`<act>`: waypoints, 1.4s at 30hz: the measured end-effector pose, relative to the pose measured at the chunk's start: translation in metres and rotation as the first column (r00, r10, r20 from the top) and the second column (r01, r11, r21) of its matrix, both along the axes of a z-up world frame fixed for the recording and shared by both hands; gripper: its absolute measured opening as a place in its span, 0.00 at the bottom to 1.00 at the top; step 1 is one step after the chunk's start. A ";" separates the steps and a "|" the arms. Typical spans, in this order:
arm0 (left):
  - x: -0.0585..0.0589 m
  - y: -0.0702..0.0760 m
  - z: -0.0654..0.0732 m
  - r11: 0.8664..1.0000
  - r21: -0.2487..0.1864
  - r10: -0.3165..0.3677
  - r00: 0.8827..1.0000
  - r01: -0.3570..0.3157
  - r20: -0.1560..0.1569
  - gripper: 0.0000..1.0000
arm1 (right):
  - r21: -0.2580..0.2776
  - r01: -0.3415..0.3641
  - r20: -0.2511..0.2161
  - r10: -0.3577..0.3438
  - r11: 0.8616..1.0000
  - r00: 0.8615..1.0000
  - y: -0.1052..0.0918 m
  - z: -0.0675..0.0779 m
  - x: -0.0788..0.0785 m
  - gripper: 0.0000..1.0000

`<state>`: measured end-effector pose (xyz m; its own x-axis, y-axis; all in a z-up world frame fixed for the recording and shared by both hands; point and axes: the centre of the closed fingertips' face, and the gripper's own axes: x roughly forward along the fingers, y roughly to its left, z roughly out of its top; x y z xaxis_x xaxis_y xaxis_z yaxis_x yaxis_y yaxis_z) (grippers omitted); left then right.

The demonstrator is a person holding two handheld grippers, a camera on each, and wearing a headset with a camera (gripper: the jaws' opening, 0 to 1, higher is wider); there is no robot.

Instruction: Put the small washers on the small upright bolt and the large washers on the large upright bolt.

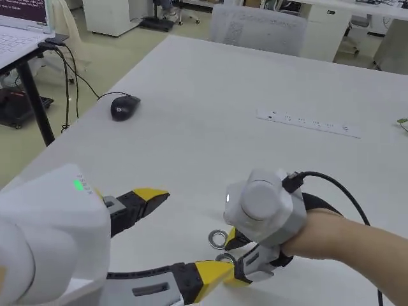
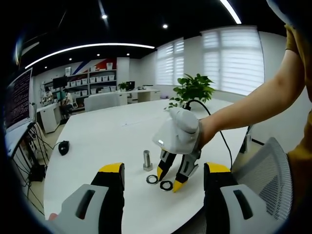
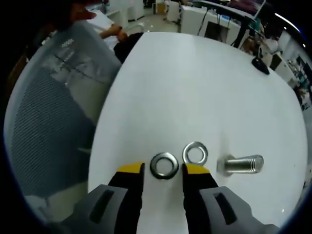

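Two steel washers lie on the white table (image 1: 210, 121). My right gripper (image 3: 163, 169) points down at them, open, its yellow tips on either side of one washer (image 3: 164, 165) without touching it. The second washer (image 3: 195, 152) lies just beyond, next to an upright threaded bolt (image 3: 241, 164). The left gripper view has the bolt (image 2: 147, 160), both washers (image 2: 152, 179) (image 2: 165, 185) and the right gripper (image 2: 169, 179) above them. My left gripper (image 2: 164, 168) is wide open and holds nothing. In the head view the left gripper (image 1: 191, 234) sits near the washers (image 1: 218, 239), and the right gripper (image 1: 231, 255) hides the bolt.
A black mouse (image 1: 125, 106) lies at the far left of the table and a white power strip (image 1: 309, 122) at the far right. A grey mesh chair (image 3: 44, 126) stands at the table's near edge. Another chair (image 1: 258, 29) is at the far side.
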<state>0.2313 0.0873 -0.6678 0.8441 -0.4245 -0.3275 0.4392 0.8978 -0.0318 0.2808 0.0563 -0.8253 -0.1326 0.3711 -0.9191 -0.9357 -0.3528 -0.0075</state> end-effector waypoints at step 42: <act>0.004 -0.002 -0.003 1.000 0.005 -0.008 1.000 0.008 -0.012 0.65 | 0.057 0.066 0.096 -0.071 0.996 0.993 -0.008 0.066 0.056 0.21</act>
